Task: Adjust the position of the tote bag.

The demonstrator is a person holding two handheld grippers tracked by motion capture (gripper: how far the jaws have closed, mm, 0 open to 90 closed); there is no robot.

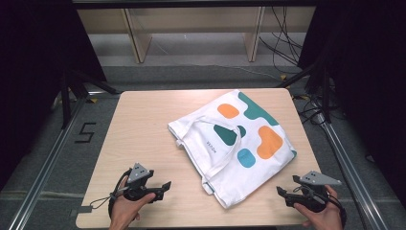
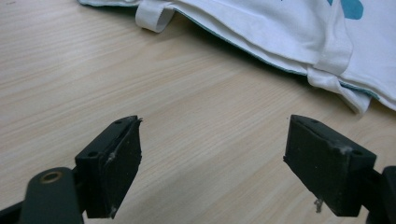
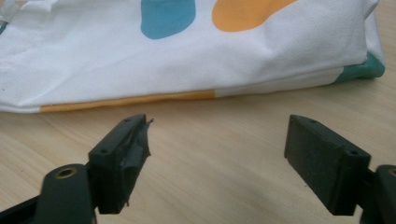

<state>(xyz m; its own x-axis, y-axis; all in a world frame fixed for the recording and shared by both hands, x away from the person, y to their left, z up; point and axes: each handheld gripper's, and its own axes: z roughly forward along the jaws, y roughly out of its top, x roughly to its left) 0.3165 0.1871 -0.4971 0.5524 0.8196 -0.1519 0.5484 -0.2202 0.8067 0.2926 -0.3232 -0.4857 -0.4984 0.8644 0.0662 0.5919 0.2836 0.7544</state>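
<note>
A white tote bag (image 1: 234,143) with orange, teal and blue blobs lies flat and askew on the wooden table (image 1: 143,129), its handles folded over its middle. My left gripper (image 1: 166,187) rests near the front edge, left of the bag, open and holding nothing. In the left gripper view the gripper (image 2: 212,154) hangs over bare wood, short of the bag's open edge (image 2: 261,37) and a handle loop (image 2: 154,16). My right gripper (image 1: 280,192) sits at the front right, open and empty. The right gripper view has the gripper (image 3: 217,149) facing the bag's side seam (image 3: 187,56).
The table stands on a grey floor between metal rails (image 1: 43,163). A wooden shelf frame (image 1: 191,28) and loose cables (image 1: 282,43) lie beyond the far edge. Bare tabletop spreads left of the bag and along the front edge.
</note>
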